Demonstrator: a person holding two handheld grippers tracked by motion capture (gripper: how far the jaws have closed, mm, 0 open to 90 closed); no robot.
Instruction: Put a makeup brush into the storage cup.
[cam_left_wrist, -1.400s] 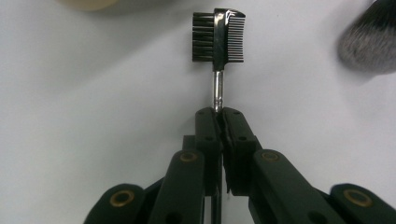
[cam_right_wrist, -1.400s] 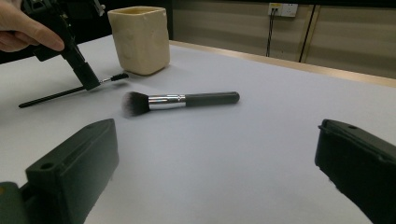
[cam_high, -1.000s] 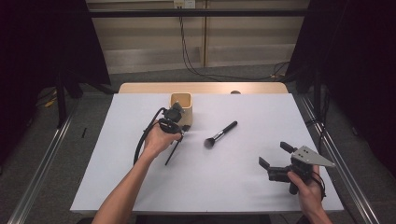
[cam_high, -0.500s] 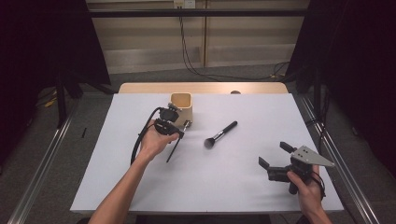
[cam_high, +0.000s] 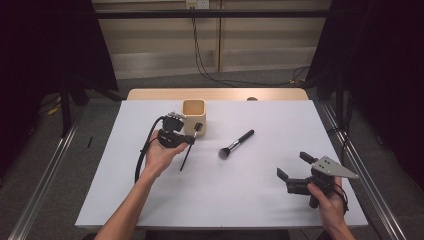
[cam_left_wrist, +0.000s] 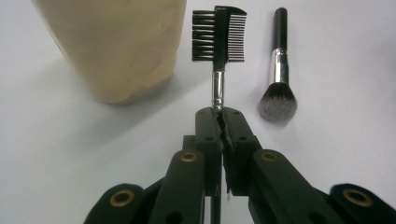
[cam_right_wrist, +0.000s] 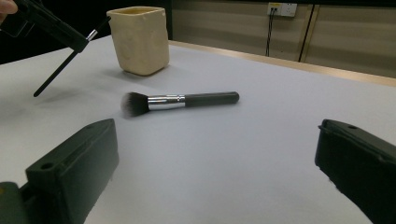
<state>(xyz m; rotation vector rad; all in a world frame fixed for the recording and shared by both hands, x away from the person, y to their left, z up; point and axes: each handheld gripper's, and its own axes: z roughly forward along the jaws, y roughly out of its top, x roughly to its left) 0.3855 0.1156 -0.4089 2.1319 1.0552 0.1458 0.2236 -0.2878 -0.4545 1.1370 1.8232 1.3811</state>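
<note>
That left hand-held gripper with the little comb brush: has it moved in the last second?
Yes. The left hand-held gripper, shut on the comb brush, has shifted slightly up the high view, closer to the wooden cup.

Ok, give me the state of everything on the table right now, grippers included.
Left gripper: shut on the brow comb-brush, near its metal ferrule.
Brow comb-brush: held off the table, comb end beside the cup, handle slanting down.
Cup: upright, open top, standing on the table.
Powder brush: lying flat on the table, untouched.
Right gripper: open, nothing between its jaws, held by the table's near right corner.
</note>
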